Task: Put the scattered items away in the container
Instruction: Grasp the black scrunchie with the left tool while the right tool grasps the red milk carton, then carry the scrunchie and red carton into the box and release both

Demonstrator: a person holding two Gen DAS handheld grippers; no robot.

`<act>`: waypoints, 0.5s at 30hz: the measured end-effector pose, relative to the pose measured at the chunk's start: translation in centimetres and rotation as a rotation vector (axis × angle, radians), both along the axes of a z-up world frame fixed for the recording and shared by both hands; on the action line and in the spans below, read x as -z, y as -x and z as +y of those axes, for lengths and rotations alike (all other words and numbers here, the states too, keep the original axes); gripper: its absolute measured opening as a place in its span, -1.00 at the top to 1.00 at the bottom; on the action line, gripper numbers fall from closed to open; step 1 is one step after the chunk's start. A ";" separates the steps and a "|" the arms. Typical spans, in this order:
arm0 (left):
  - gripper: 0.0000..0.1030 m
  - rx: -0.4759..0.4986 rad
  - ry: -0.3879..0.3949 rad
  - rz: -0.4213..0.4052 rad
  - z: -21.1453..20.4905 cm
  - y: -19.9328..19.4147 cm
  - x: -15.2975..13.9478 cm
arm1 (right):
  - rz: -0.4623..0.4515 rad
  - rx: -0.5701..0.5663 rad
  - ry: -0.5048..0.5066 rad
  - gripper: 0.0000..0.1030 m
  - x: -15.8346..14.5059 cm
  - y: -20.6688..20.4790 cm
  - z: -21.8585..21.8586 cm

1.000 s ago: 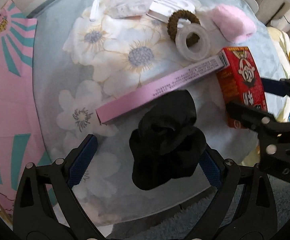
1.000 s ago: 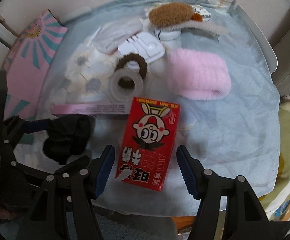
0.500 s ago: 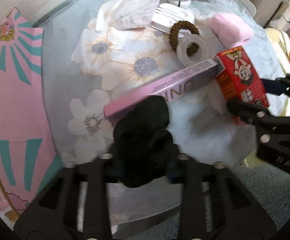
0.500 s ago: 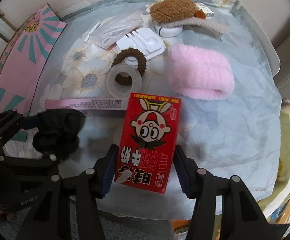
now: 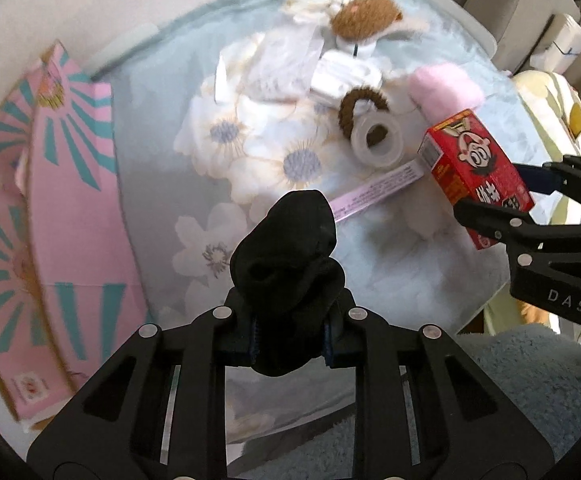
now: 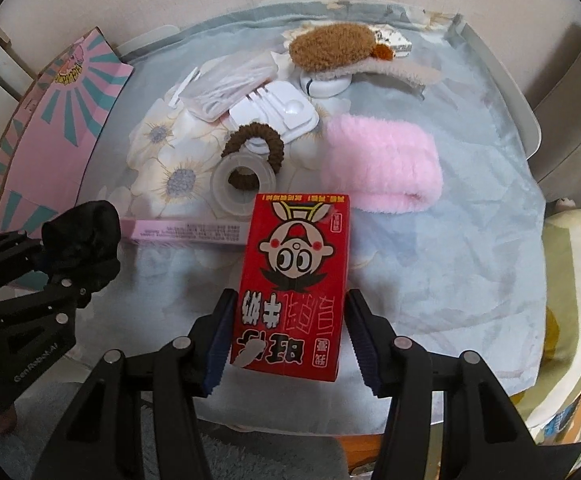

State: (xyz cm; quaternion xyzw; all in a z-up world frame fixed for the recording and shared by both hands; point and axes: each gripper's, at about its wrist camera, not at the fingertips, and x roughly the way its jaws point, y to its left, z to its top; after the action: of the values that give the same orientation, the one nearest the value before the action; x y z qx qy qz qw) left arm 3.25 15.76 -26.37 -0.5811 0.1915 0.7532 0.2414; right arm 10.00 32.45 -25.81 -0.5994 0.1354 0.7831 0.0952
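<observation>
Black scrunchie: pinched between the pads of the left gripper, bunched up and raised off the cloth, just left of the pink slim box (near end of that box hidden behind it in the left wrist view).
Left gripper: pressed together on the black scrunchie, pads sunk into the fabric.
Red carton: gripped by its near end in the right gripper, cartoon face upside down toward the camera; far end touching or overlapping the right end of the pink slim box (cannot tell which).
Right gripper: clamped on the red carton, blue pads against both long sides.
Pink slim box: lying flat on the floral cloth, the landmark for the rest.
Clear tape roll: just beyond the pink slim box, brown hair tie leaning over its far rim.
Pink fluffy band: beyond and right of the pink slim box.
White plastic tray: farther back past the tape roll, partly under a clear packet.
Brown plush clip: at the far edge of the cloth.
Pink and teal cardboard container: left of the pink slim box, off the cloth edge.
</observation>
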 end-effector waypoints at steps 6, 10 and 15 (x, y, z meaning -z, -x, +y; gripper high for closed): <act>0.62 -0.048 -0.112 0.070 -1.5 2.2 -5.7 | 0.083 -0.014 -0.036 0.06 -4.6 -0.4 0.7; 0.62 -0.104 -0.167 0.137 -3.6 3.3 -9.6 | 0.150 -0.006 -0.017 0.06 -7.6 1.6 0.2; 0.62 -0.191 -0.165 0.229 -7.6 3.9 -13.0 | 0.220 -0.043 -0.031 0.06 -10.5 3.2 -1.2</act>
State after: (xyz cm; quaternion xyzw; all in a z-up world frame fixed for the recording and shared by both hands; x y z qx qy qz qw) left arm -0.69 8.21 -13.33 -0.4854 0.0993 0.8471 0.1923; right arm 6.78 31.23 -15.35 -0.5109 0.1199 0.8482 0.0724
